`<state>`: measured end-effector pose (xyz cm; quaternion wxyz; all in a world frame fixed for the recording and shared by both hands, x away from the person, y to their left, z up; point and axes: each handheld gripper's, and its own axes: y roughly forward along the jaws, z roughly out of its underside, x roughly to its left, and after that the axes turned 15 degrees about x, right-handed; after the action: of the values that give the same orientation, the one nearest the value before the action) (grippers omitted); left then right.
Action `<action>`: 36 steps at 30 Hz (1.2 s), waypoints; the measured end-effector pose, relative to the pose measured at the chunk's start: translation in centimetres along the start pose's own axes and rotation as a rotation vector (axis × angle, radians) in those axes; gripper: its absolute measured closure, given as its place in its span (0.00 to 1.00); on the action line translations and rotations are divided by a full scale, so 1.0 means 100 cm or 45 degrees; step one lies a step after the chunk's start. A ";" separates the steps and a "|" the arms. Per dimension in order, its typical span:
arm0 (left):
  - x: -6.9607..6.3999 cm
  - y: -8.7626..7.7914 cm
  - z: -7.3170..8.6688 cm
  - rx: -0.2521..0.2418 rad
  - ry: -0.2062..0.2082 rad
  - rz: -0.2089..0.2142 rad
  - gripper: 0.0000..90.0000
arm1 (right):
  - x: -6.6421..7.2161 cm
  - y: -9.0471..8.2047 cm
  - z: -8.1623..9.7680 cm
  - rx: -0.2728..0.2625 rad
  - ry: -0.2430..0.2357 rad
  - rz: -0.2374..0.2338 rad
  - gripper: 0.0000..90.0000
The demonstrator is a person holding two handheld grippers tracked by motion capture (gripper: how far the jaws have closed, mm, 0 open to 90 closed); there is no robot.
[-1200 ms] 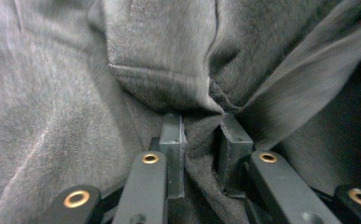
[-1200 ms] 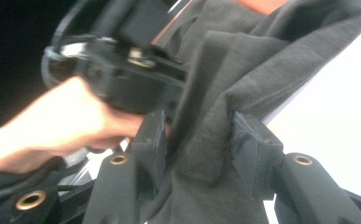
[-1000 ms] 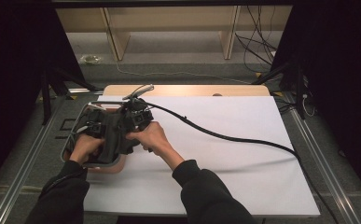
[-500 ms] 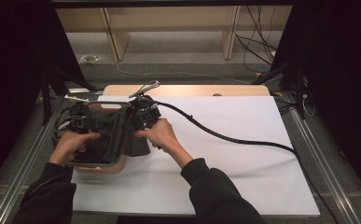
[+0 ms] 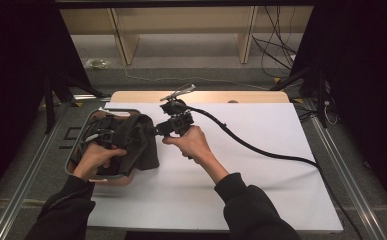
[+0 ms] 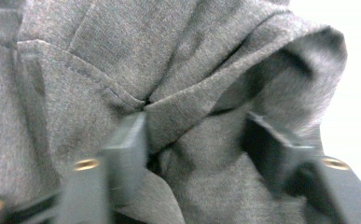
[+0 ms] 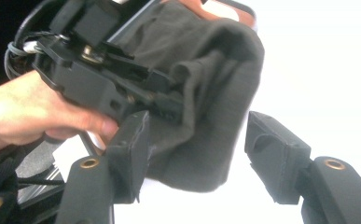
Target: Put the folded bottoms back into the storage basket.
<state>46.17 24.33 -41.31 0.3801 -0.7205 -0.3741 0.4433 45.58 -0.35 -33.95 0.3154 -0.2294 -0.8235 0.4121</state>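
From the high view, my left gripper [image 5: 112, 138] sits over the dark grey cloth [image 5: 140, 145], which is heaped in a grey-rimmed tray [image 5: 72, 161] at the left edge of the white table sheet [image 5: 261, 180], one fold hanging over the tray's right side. My right gripper [image 5: 162, 130] is just beside that fold, its cable [image 5: 261, 150] trailing off across the sheet.

In the left gripper view, my jaws have just been opening and stand apart, with bunched cloth [image 6: 187, 116] lying between them; the pads do not press on it.

In the right gripper view, my jaws have also just been opening and stand wide. The hanging edge of the cloth [image 7: 211, 126] lies between and beyond them, not pinched, and my left hand [image 7: 24, 116] with its gripper [image 7: 171, 105] shows farther off at the cloth
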 end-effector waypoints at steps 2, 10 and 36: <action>0.000 -0.003 0.001 -0.021 0.001 -0.004 0.67 | -0.007 -0.003 0.007 -0.002 0.014 -0.004 0.46; 0.003 -0.016 0.006 -0.040 0.048 -0.002 0.90 | -0.028 -0.020 0.036 -0.034 0.067 -0.008 0.49; 0.019 0.010 0.004 0.056 0.026 -0.100 0.92 | -0.084 -0.071 0.150 -0.282 0.125 0.200 0.42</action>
<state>46.67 25.63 -42.98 0.4166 -0.7013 -0.3885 0.4286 40.00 -17.68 -37.78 0.2949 -0.3464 -0.8269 0.3305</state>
